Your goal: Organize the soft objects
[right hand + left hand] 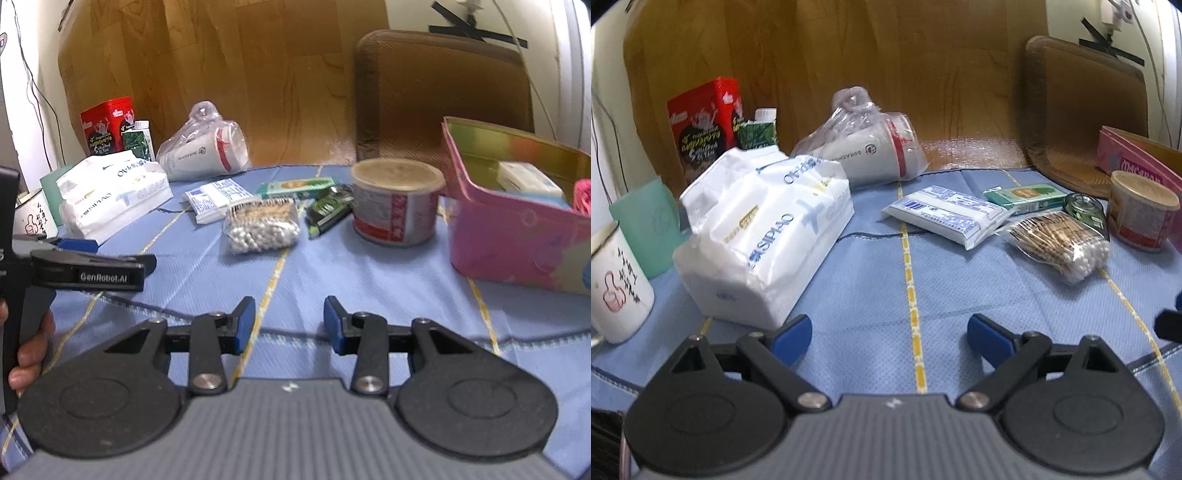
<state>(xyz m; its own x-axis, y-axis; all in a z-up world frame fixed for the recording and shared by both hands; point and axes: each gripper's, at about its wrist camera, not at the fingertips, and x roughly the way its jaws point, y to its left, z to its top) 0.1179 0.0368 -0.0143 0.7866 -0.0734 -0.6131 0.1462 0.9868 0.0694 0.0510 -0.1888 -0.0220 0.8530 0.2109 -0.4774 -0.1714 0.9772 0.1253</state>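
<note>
A big white tissue pack (764, 240) lies on the blue cloth at the left; it also shows in the right wrist view (110, 195). A small flat tissue packet (945, 214) (218, 197) lies mid-table. A bag of cotton swabs (1060, 240) (262, 229) lies to its right. My left gripper (889, 334) is open and empty, just right of the big pack's near corner. My right gripper (289, 323) is open and empty over bare cloth. The left gripper's body shows in the right wrist view (88, 275).
A pink tin box (517, 229) with items inside stands at the right. A round can (395, 203), a green box (295, 188), a bagged cup (871, 147), a red carton (701, 125), a white mug (617, 288) and a wooden backboard (849, 55) surround the cloth.
</note>
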